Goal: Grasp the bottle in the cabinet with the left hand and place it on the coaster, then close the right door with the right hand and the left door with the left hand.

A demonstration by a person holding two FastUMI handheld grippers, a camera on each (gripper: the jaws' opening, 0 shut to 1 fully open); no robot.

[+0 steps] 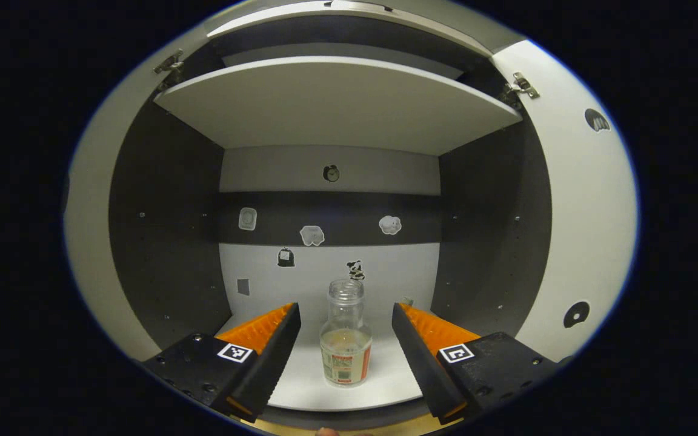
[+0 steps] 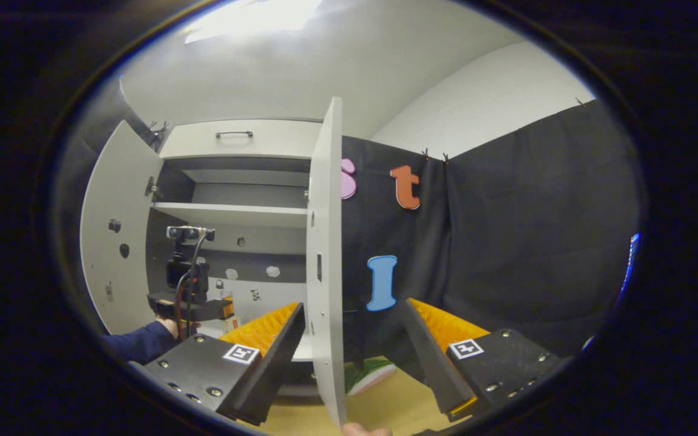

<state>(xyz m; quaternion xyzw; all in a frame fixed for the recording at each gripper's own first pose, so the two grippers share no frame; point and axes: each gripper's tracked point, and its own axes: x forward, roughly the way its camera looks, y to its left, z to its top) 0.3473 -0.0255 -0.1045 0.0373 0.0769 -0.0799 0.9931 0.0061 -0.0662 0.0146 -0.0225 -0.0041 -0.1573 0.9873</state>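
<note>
A clear glass bottle (image 1: 345, 345) with a printed label and no cap stands upright on the cabinet's bottom shelf (image 1: 385, 381). My left gripper (image 1: 345, 309) is open, its two fingers spread either side of the bottle and not touching it. In the right gripper view, the left gripper (image 2: 194, 306) reaches into the cabinet, held by a hand in a dark sleeve (image 2: 143, 342). My right gripper (image 2: 354, 304) is open; the right door (image 2: 325, 272) stands edge-on between its fingers, touching neither. The left door (image 2: 113, 242) is swung wide open.
An upper shelf (image 1: 337, 103) spans the cabinet above the bottle. Small stickers dot the back wall (image 1: 325, 272). Both doors (image 1: 585, 212) flank the opening. Below the cabinet lies a wooden table (image 2: 385, 406) with a green and white thing (image 2: 367, 372) partly hidden by the door.
</note>
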